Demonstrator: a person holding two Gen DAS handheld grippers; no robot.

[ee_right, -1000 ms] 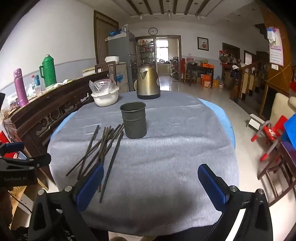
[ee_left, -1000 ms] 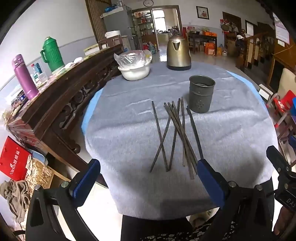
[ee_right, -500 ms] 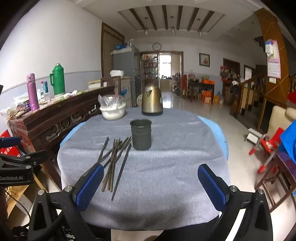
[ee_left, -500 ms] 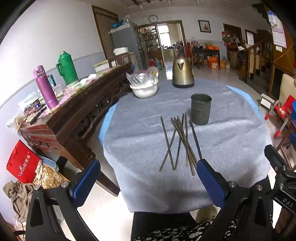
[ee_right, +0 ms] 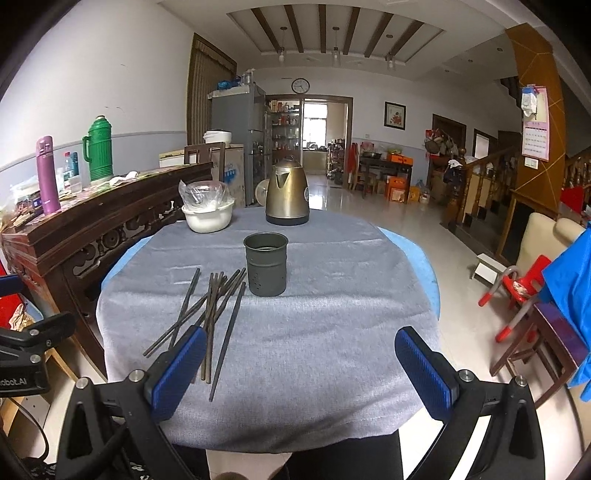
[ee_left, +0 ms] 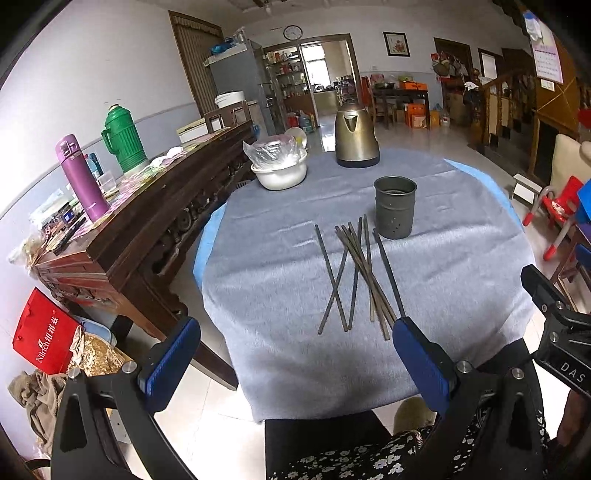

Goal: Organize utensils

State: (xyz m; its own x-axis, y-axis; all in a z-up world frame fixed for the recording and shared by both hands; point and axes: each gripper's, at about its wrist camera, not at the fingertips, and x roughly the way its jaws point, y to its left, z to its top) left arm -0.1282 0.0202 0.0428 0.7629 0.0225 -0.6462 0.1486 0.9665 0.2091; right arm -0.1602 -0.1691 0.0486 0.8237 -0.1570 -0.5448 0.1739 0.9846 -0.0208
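The left gripper (ee_left: 295, 354) hangs wide open and empty over the near table edge. Dark chopsticks (ee_left: 360, 273) lie scattered on the grey cloth (ee_left: 280, 258), just beside the metal holder (ee_left: 394, 206). The right gripper (ee_right: 301, 369) gapes equally, empty.

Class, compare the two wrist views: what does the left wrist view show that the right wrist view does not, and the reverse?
Only the left wrist view shows the red bag on the floor. Only the right wrist view shows the ceiling beams. Both share the chopsticks, the cup, the kettle, the white bowl and the grey tablecloth.
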